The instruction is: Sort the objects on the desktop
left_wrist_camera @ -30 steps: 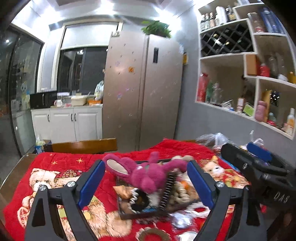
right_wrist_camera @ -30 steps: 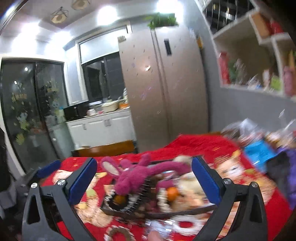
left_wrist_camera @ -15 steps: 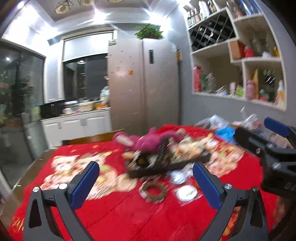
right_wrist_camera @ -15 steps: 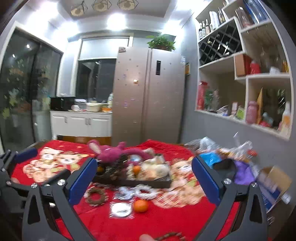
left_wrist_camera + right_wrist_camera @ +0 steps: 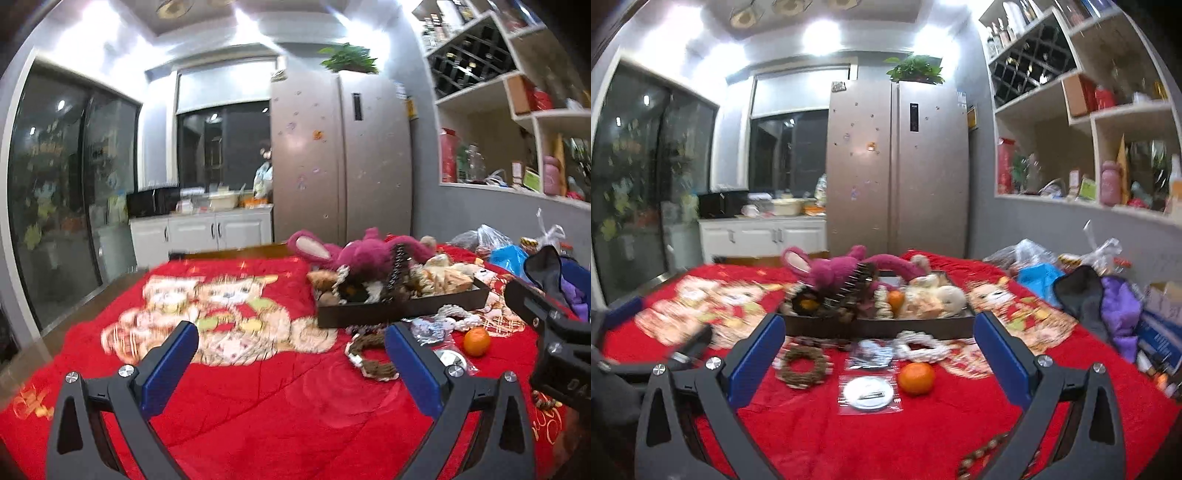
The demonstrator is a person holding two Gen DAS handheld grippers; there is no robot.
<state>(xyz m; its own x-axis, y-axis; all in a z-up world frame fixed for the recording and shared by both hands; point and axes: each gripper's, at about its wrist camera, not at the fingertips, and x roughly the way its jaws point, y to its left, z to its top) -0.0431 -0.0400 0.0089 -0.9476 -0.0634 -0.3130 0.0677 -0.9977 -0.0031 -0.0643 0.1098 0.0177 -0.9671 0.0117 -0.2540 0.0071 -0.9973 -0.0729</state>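
Observation:
A black tray [image 5: 879,326] on the red cloth holds a pink plush rabbit [image 5: 834,271], a spiked brush and several small items; it also shows in the left wrist view [image 5: 399,308]. In front of it lie a brown woven ring [image 5: 802,365], a white rope ring [image 5: 921,345], an orange [image 5: 916,377], a bagged white disc [image 5: 868,393] and a small clear bag [image 5: 871,352]. My right gripper [image 5: 879,354] is open and empty, held back from these items. My left gripper [image 5: 291,354] is open and empty, to the left over bare cloth.
Plastic bags, a blue bag [image 5: 1039,277], dark and purple cloth [image 5: 1115,302] and a box pile along the table's right side. A bead string [image 5: 982,452] lies at the front. A chair back [image 5: 236,253] stands at the far edge. Wall shelves are at right.
Both grippers have pulled back from the tray toward the table's near edge. The loose items in front of the tray have come into view. Both jaws stayed open.

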